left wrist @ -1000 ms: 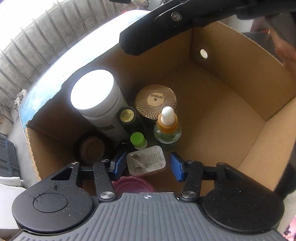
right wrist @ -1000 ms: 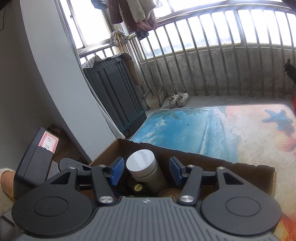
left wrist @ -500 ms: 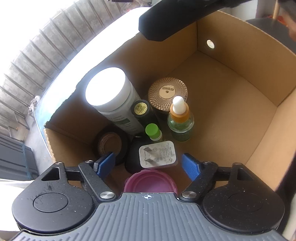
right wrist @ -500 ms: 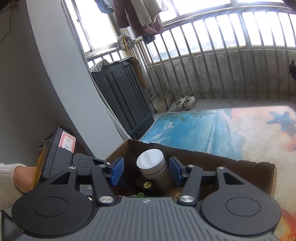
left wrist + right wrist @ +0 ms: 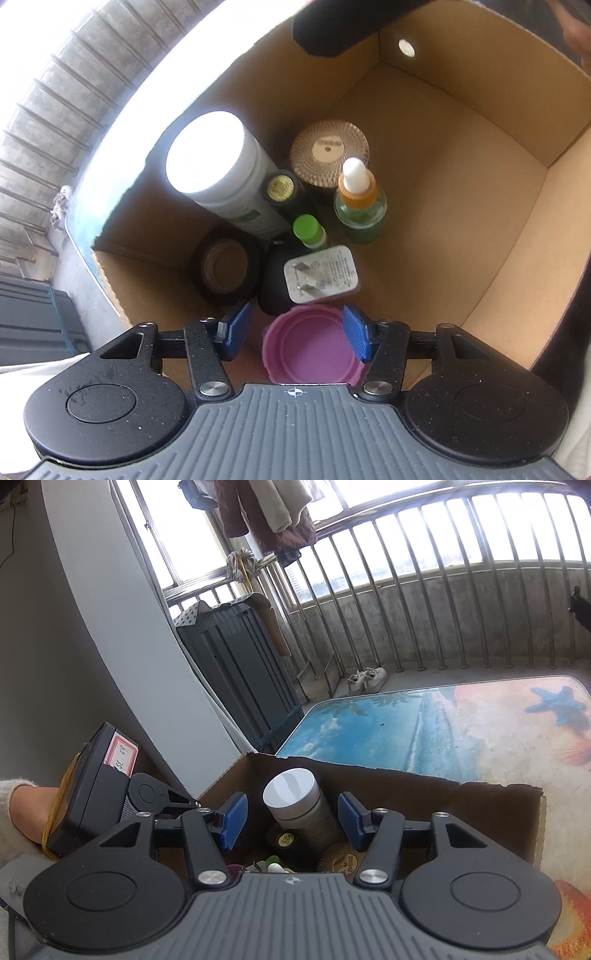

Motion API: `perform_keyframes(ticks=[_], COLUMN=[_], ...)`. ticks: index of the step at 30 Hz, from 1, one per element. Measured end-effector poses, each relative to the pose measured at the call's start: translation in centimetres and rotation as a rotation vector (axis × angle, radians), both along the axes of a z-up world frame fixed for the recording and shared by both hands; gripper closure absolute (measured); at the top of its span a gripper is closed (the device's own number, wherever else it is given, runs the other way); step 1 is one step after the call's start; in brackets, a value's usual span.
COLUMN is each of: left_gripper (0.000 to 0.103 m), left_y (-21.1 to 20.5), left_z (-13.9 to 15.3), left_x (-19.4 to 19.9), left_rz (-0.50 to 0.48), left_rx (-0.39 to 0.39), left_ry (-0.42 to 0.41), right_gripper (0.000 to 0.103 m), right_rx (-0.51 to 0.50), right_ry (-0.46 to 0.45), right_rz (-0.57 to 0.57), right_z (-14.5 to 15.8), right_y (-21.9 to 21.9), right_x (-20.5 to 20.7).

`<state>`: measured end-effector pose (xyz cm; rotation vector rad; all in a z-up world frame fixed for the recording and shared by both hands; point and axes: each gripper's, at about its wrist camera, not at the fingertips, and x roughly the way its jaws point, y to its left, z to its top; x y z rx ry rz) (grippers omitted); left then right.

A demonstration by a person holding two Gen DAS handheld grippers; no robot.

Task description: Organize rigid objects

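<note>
My left gripper (image 5: 295, 334) is open above a cardboard box (image 5: 461, 155), empty. Below it in the box lie a pink lid (image 5: 314, 347), a white charger plug (image 5: 321, 275), a black tape roll (image 5: 225, 271), a tall white-capped bottle (image 5: 207, 151), a dropper bottle (image 5: 358, 199), a small green-capped bottle (image 5: 306, 229), a black tube (image 5: 282, 188) and a bronze-lidded jar (image 5: 328, 149). My right gripper (image 5: 291, 818) is open and empty over the box's edge (image 5: 480, 797), with the white-capped bottle (image 5: 291, 794) showing between its fingers.
The box stands on a table with a beach-print cover (image 5: 480, 731). A grey wall (image 5: 92, 646), a dark cabinet (image 5: 236, 672) and a balcony railing (image 5: 443, 609) lie beyond. The right half of the box floor (image 5: 443, 221) is bare cardboard.
My left gripper has opened wider and pulled back and up from the charger plug, which stays in the box. The right gripper has risen a little, still open.
</note>
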<state>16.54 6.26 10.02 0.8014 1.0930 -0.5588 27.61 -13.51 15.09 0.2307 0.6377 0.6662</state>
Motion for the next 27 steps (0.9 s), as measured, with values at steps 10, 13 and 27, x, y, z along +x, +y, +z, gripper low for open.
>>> perform_keyframes(ticks=[10,13,27], left_gripper=[0.047,0.047,0.051], left_y=[0.8,-0.6,0.3], left_z=[5.3,4.1,3.0], left_x=[2.1,3.4,5.9], left_rz=[0.149,0.168,0.265], left_rx=[-0.316,-0.351,-0.353], left_ry=[-0.134,-0.114,-0.067], right_gripper=[0.046,0.046,0.046], right_rx=[-0.018,-0.016,-0.004], right_ry=[-0.026,-0.02,-0.018], right_rz=[-0.077,-0.077,-0.072], right_z=[-0.2,-0.5,-0.4], right_y=[-1.0,-1.1,-2.2], right_x=[0.8,0.9,0.4])
